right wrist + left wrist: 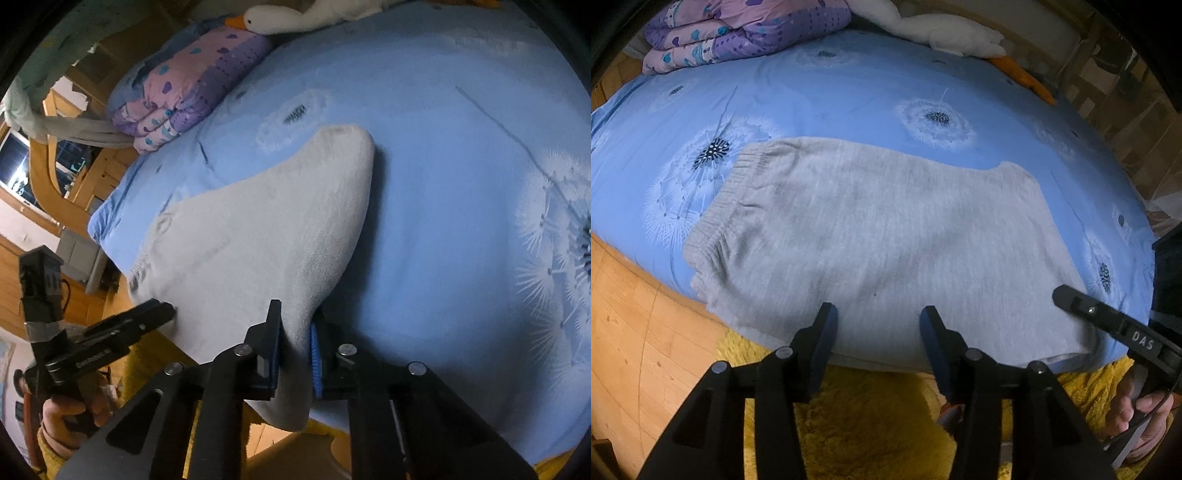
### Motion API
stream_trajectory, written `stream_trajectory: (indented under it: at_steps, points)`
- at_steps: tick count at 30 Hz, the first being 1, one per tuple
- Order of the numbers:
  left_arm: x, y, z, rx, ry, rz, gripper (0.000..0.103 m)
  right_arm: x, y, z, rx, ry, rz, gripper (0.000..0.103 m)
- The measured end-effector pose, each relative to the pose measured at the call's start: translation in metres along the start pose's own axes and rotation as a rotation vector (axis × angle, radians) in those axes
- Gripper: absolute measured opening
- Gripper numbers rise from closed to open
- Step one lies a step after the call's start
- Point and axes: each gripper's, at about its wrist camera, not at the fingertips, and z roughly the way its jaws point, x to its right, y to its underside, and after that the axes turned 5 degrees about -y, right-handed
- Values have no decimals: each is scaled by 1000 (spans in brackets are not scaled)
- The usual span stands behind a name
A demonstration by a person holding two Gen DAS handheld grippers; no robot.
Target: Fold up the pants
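Grey knit pants [871, 243] lie folded on the blue bedsheet [849, 92], ribbed waistband at the left, near edge along the bed's front. My left gripper [879, 325] is open over the near edge of the pants, jaws wide apart and empty. My right gripper [1067, 295] shows at the right end of the pants. In the right wrist view it [297, 332] is shut on the grey pants [258, 229] and lifts their folded end off the sheet [443, 184]. The left gripper [162, 312] shows at the left of that view, touching the pants' edge.
A folded purple and pink quilt [738, 33] lies at the bed's far left, also in the right wrist view [184, 92]. A white goose plush [314, 14] lies at the far edge. Wooden floor [635, 314] and a yellow shaggy rug [868, 424] lie below the bed.
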Motion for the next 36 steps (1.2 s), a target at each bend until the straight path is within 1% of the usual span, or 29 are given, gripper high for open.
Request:
stream_trajectory:
  at_steps: [10,18,20,23,36]
  points:
    - [-5,-1,-7,3,18,-29,50,-31,-16,-21,51,-73,-54,10]
    - [-2,-1,-2,-5,4,8,50,-59,-25,-29,69,-110,-119,9]
    - [-4,-2,-4,-5,10,2,50,-66,-28,-29,72,-115,-136,9]
    - [-8,-3,-8,5,18,-18,50,-75,-33,-30,74,-122,-161,9]
    - [-47,-24,-33,77,-42,-70,50,-111,-48,-29,75,-165,-258,9]
